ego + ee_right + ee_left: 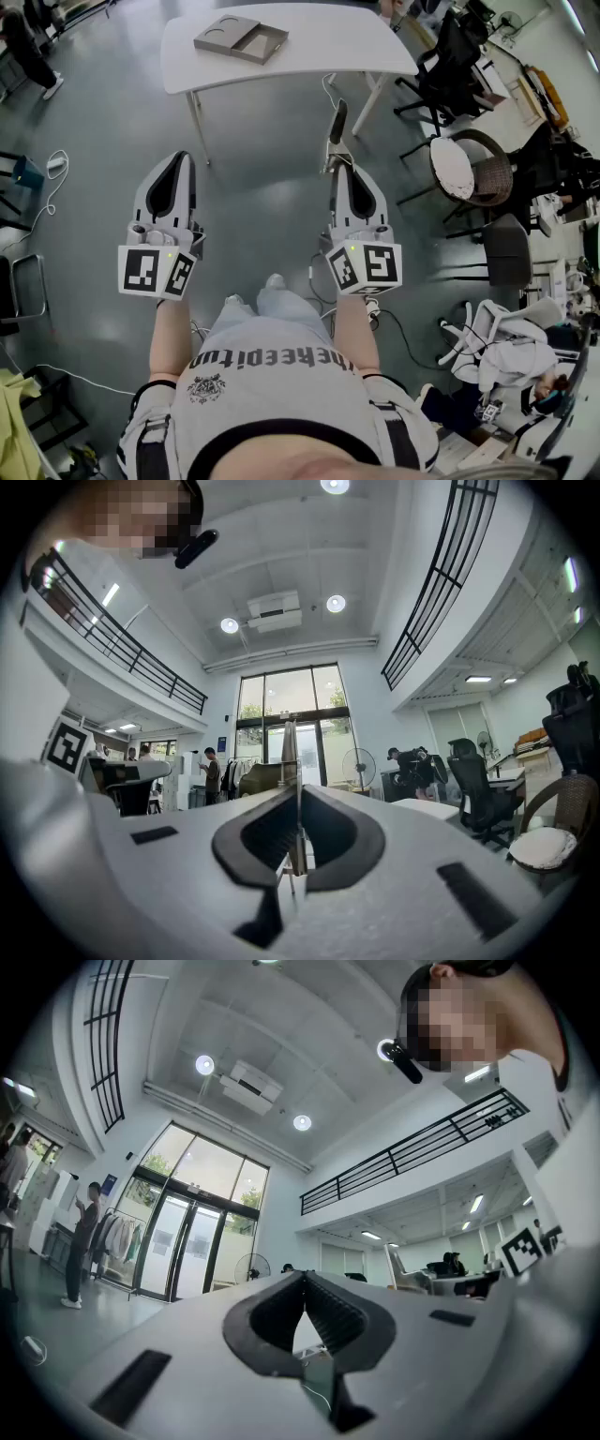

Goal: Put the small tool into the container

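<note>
Right tool (340, 169) clamped on slim metal implement (337, 127), which sticks out past its jaws over the floor. Left tool (176, 159) has jaws together, nothing between. Grey container (241, 38) sits on white bench (309, 52) ahead, well apart. Likely best: firm grip, level carry, release only w/ tip inside a recess.

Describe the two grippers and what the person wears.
Both the left gripper and right gripper are light grey shells with black ribbed pads, tapering to the tip. Each carries a white cube with black square markers. The person wears a grey T-shirt with dark lettering.
</note>
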